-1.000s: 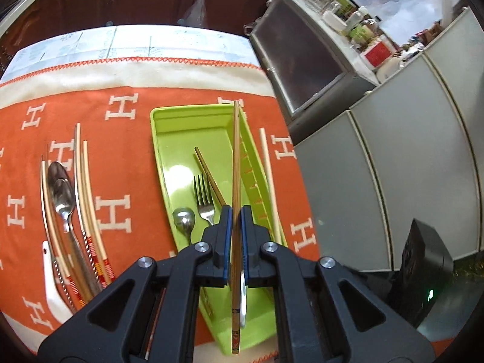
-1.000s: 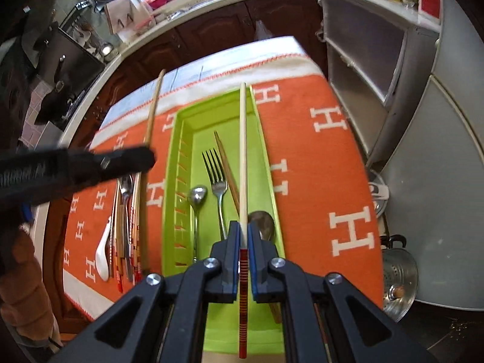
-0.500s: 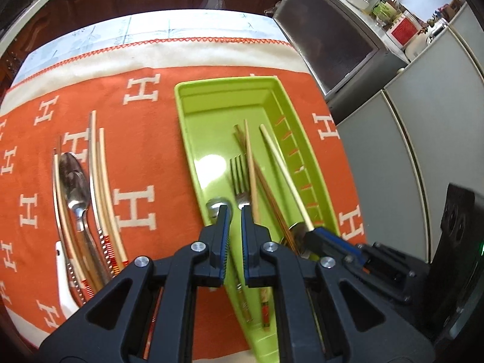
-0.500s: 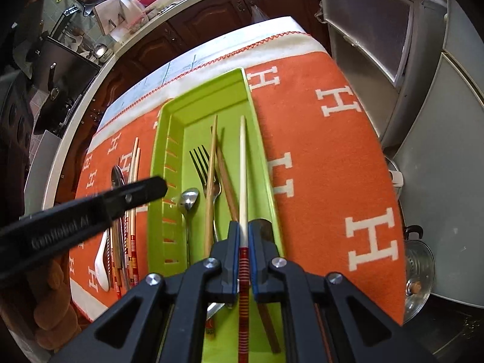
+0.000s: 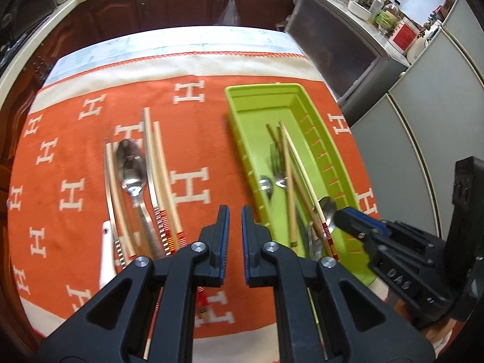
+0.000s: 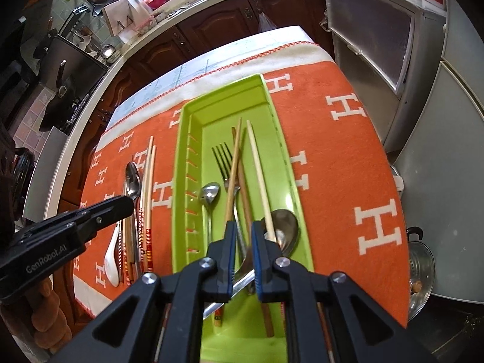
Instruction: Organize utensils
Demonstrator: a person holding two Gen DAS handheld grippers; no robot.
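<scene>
A lime-green tray [image 6: 181, 157] on the orange cloth [image 5: 75, 151] holds a fork [image 6: 222, 157], a small spoon [image 6: 210, 192], a large spoon [image 6: 286, 227], a wooden chopstick [image 6: 234, 163] and a pale chopstick [image 6: 257, 169]. My right gripper [image 6: 243, 227] hovers over the tray's near end. Its jaws are opening with nothing pressed between them, and the pale chopstick lies just right of the right finger. My left gripper [image 5: 235, 211] is shut and empty above the cloth, between the tray [image 5: 263, 90] and a row of spoons [image 5: 130, 163] and chopsticks [image 5: 154, 163].
A white ceramic spoon [image 5: 106, 254] lies at the near left of the row. Grey cabinets [image 6: 438, 181] stand right of the table, with a steel pot [image 6: 420, 263] on the floor. A gloved hand [image 6: 45, 317] holds the left gripper [image 6: 99, 211].
The left gripper let its wooden chopstick go into the tray and moved left over the cloth. The right gripper lowered the pale chopstick into the tray and its jaws have parted from it.
</scene>
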